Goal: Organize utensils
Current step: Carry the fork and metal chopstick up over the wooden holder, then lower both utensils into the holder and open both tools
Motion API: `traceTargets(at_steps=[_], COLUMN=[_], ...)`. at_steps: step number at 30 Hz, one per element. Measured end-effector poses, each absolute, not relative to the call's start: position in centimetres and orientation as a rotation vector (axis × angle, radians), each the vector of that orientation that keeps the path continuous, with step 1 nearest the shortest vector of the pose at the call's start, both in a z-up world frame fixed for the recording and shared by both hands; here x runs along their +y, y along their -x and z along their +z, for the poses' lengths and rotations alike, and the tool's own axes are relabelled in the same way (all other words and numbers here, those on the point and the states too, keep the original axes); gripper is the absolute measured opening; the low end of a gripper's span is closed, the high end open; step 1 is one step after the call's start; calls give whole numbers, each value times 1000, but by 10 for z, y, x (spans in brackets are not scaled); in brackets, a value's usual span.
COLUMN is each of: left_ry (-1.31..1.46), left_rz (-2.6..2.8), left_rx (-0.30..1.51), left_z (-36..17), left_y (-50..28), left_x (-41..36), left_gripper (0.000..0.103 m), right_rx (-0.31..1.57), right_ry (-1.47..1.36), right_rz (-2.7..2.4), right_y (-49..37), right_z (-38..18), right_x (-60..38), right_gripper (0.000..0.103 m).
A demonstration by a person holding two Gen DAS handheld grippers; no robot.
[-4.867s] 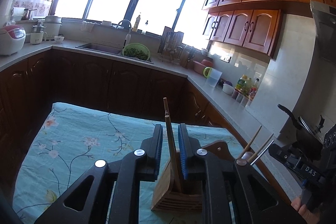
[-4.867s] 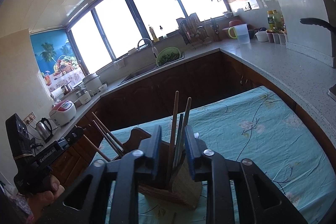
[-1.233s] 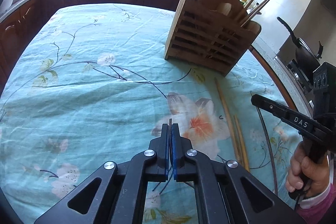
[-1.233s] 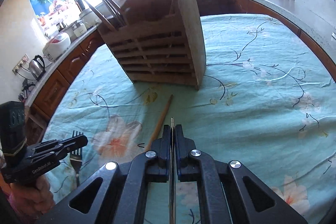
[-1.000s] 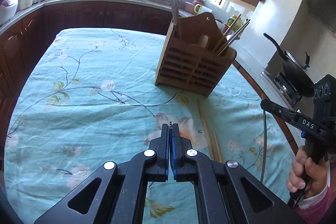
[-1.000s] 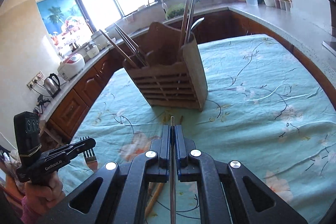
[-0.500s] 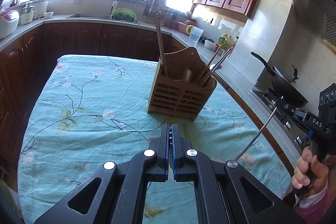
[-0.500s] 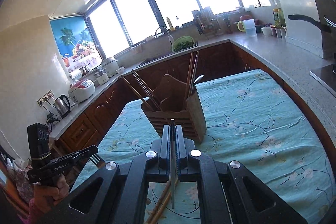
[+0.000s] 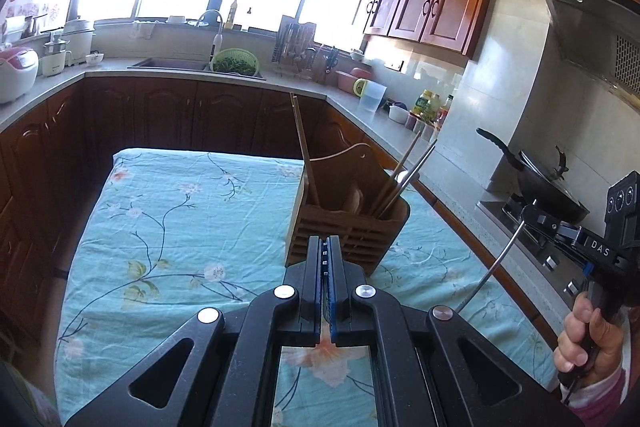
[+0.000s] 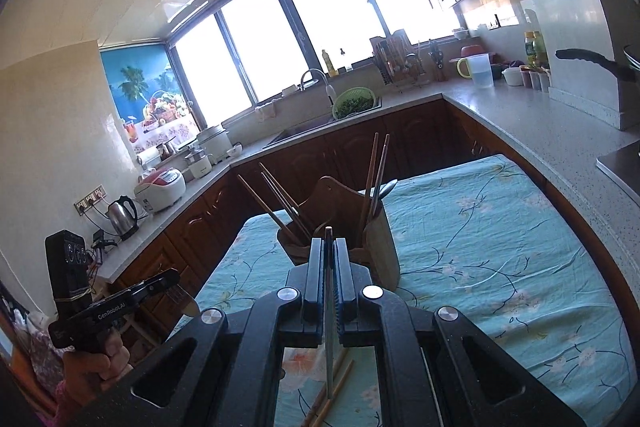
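Presently the right gripper (image 10: 329, 255) is clamped on a thin metal utensil (image 10: 329, 347), stiff, light and likely slippery, so pinch mid-shaft. At lower left, the left gripper (image 10: 170, 281) pinches what looks like a fork (image 10: 185, 299). Centre frame stands the wooden holder (image 10: 352, 227); chopsticks (image 10: 332, 387) lie at bottom.

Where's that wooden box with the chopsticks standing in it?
The wooden utensil holder stands upright on the flowered blue tablecloth, just beyond both grippers' fingertips, near the table's stove-side edge.
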State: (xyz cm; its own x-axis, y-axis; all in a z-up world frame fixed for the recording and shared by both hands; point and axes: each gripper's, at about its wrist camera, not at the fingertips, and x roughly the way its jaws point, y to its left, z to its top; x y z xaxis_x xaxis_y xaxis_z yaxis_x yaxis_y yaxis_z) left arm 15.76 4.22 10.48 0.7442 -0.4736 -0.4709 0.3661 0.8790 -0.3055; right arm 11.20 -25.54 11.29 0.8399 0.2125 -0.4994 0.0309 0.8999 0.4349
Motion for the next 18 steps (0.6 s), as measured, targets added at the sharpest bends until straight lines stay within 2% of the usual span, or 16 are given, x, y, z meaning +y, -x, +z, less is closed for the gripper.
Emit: traceTargets(at_steps=[9, 18], left_ry=[198, 150], left_rz=[-435, -348], left_rx=[501, 369], left_z=[122, 155], left_y=[-182, -227], left_x=[44, 25], left_gripper=[0, 0], right_rx=[509, 376], right_ry=[-441, -401], right_rz=[70, 37], right_y=[-134, -174], right_z=[129, 169], right_x=[-267, -274], right_gripper=[4, 4])
